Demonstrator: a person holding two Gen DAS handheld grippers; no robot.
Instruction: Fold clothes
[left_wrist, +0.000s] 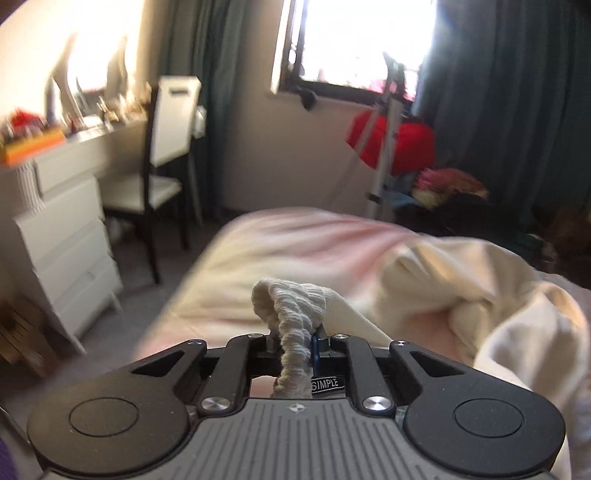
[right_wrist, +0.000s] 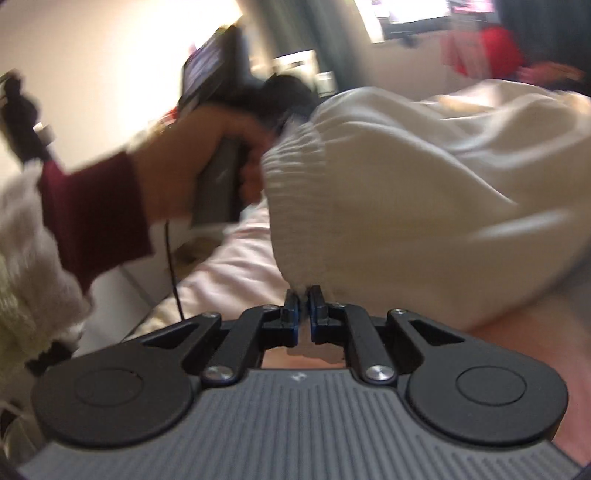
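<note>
Both claws pinch the cream garment's (right_wrist: 406, 177) ribbed waistband: left claw (left_wrist: 295, 338), right claw (right_wrist: 303, 295), lifting it off the bed (left_wrist: 277, 243). Thin bites; a hard tug could slip the elastic free.

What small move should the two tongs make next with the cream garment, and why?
Probably draw the two apart to stretch the waistband flat. The left tongs are shut on the bunched ribbed waistband of the cream garment, the right tongs pinch its gathered edge, and the cloth between them hangs crumpled above the pink bedding.
</note>
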